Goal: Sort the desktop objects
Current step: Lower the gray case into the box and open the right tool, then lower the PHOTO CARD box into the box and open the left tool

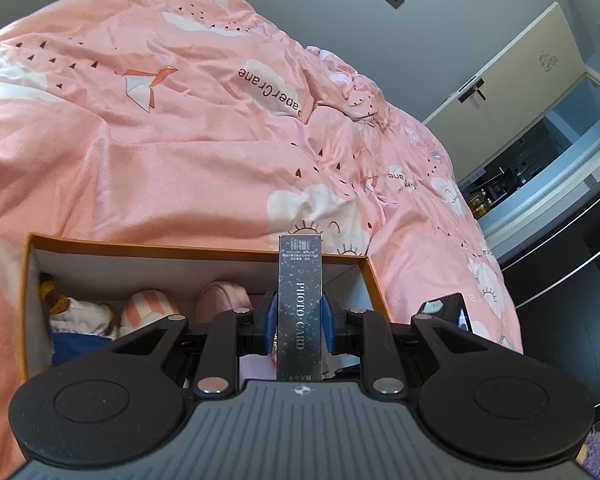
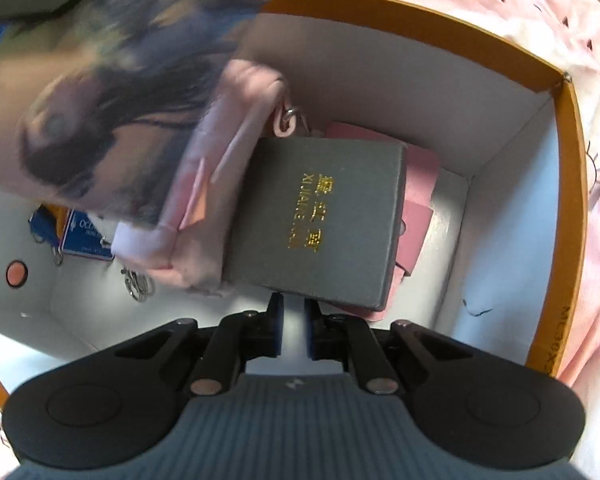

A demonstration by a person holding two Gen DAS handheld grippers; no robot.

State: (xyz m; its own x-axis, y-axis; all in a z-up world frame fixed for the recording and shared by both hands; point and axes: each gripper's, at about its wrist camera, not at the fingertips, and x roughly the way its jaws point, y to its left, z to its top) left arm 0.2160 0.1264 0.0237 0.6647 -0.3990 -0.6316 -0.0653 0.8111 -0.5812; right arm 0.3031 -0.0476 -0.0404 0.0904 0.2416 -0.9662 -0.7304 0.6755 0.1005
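Observation:
My left gripper (image 1: 300, 320) is shut on a tall black "PHOTO CARD" box (image 1: 300, 308), held upright just above the near side of an orange-rimmed cardboard box (image 1: 196, 249). Inside that box lie plush toys (image 1: 144, 308). My right gripper (image 2: 292, 320) hangs inside the same orange box (image 2: 564, 184), with its jaws slightly apart and nothing between them. Just beyond its tips lies a grey box with gold lettering (image 2: 320, 220) on pink cards (image 2: 418, 200). A pink pouch (image 2: 204, 184) lies to its left. A blurred picture card (image 2: 100, 92) covers the upper left.
The orange box rests on a bed with a pink crane-print duvet (image 1: 180, 120). A blue tag (image 2: 84, 236), metal rings (image 2: 138, 284) and an orange dot (image 2: 17, 273) lie at the box's left. A cream door (image 1: 512, 80) and dark cabinets (image 1: 560, 280) stand at the right.

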